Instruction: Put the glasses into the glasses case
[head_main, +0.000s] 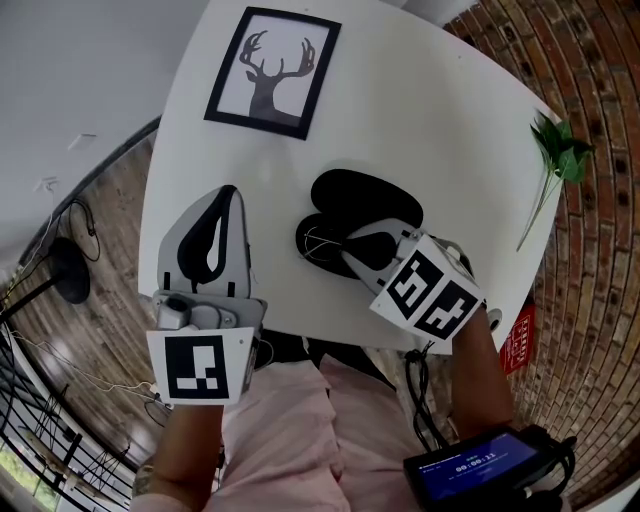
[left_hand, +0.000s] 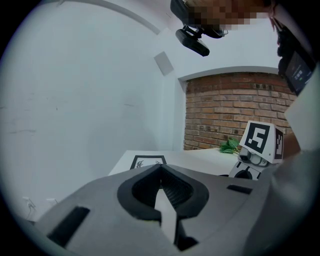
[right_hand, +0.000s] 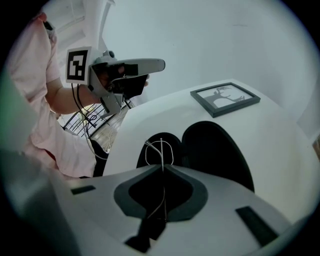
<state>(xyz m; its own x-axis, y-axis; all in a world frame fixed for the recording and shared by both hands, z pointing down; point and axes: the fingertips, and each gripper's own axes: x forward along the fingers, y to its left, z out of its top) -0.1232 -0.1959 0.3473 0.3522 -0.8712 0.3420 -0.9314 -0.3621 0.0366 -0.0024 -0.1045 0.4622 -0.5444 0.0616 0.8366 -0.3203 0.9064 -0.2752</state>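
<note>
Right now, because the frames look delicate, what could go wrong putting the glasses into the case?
The right gripper pinches the thin wire-rimmed glasses by a slim part, so they could bend or slip out. The open black oval glasses case lies unheld on the white table, with the left gripper shut and away from it, so a nudge may slide it.

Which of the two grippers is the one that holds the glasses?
The right gripper: its jaws are shut on the thin wire glasses at the open black case. The left gripper is shut on nothing, away from the case.
</note>
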